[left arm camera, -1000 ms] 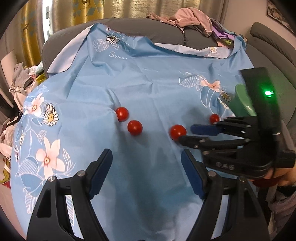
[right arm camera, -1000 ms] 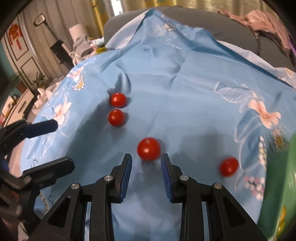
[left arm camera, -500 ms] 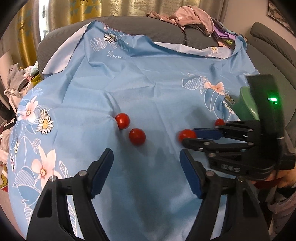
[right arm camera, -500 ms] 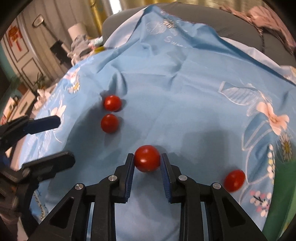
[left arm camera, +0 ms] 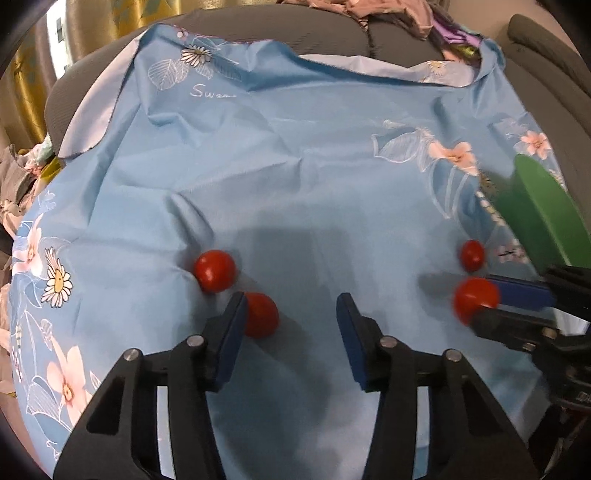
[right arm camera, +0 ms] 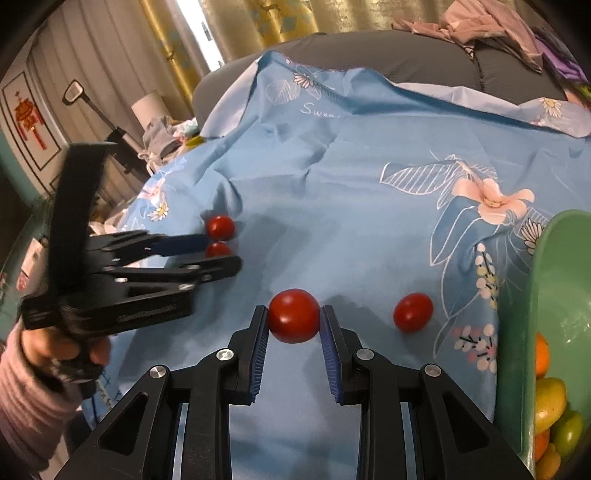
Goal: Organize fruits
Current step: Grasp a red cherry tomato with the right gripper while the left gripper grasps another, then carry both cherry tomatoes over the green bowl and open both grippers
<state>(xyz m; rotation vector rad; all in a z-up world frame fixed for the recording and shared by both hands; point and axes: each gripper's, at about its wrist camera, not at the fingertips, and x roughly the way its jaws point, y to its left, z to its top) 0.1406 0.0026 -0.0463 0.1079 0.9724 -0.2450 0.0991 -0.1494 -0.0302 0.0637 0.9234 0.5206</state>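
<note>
Several red tomatoes lie on a blue flowered cloth (left arm camera: 303, 177). My right gripper (right arm camera: 293, 321) is shut on one tomato (right arm camera: 294, 315), also seen in the left wrist view (left arm camera: 475, 297), held just above the cloth. My left gripper (left arm camera: 291, 306) is open, its left finger beside a second tomato (left arm camera: 260, 314), with a third tomato (left arm camera: 215, 270) just beyond. A fourth tomato (right arm camera: 413, 312) lies right of the held one, near a green bowl (right arm camera: 546, 280) holding orange and green fruit.
The cloth covers a grey sofa (left arm camera: 280, 33) with clothes (left arm camera: 388, 14) piled on its back. The green bowl's rim (left arm camera: 546, 206) stands at the cloth's right edge. Cluttered furniture (right arm camera: 159, 125) stands to the left beyond the cloth.
My right gripper closed on the middle tomato and lifted it slightly. My left gripper moved forward and down until its left finger reached the second tomato.
</note>
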